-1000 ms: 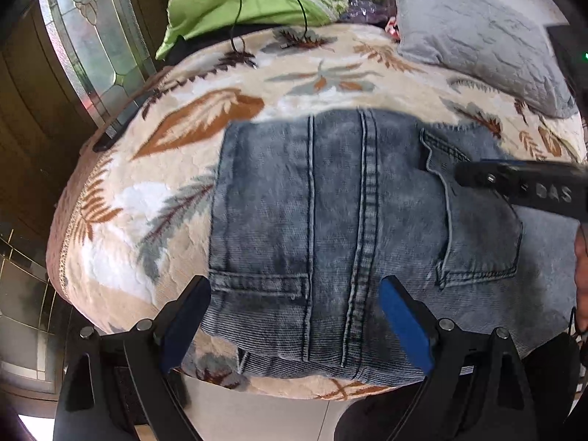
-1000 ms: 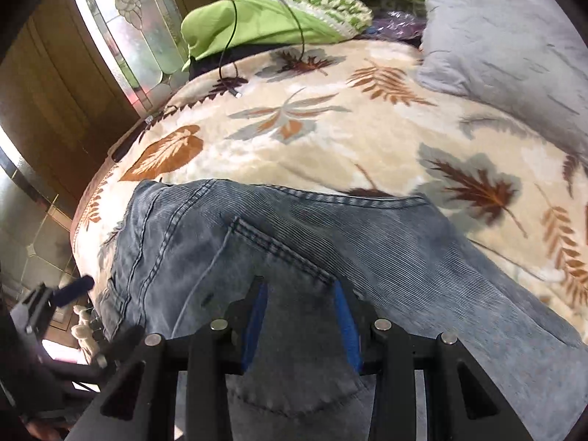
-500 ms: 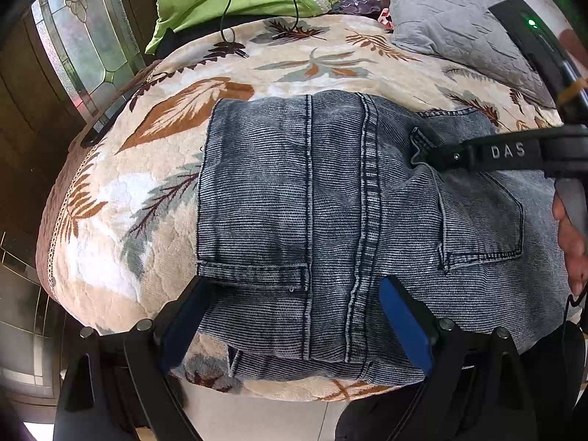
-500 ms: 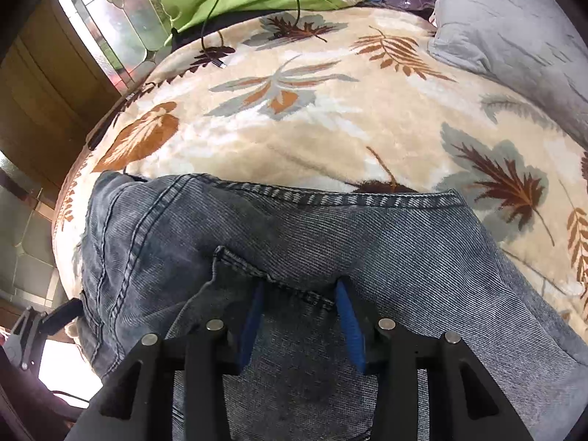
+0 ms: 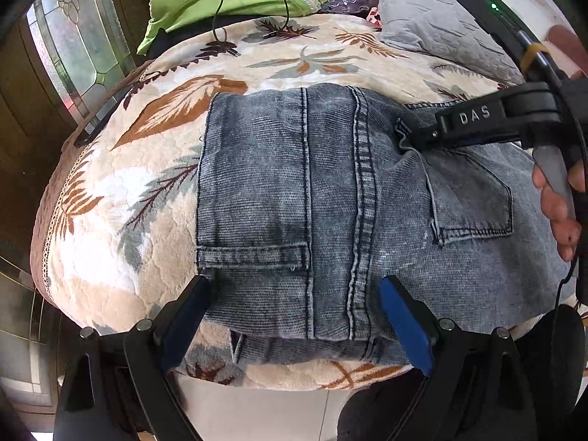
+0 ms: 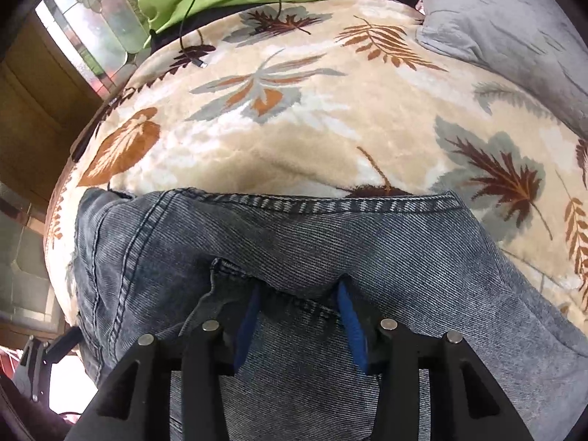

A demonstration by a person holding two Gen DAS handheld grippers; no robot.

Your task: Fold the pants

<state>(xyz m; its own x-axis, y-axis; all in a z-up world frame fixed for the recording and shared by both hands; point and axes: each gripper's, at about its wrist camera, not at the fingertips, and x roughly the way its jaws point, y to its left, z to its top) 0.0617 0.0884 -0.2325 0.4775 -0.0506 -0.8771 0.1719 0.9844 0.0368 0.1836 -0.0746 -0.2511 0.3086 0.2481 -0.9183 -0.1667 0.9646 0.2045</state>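
Right hand-held gripper [image 6: 298, 296] lowered, opening — pants [image 5: 294, 198] (folded).

black grippers [image 5: 294, 308] with blue pads (one stamped "das"), silver screws.

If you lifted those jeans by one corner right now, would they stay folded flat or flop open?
The jeans would probably flop: they are soft denim, lying in loose layers on the blanket and already puckering where the right hand-held gripper digs in near the pocket. The thick seams suggest they are fairly heavy for cloth, so they would likely sag. The plush blanket may drag on them if pushed.
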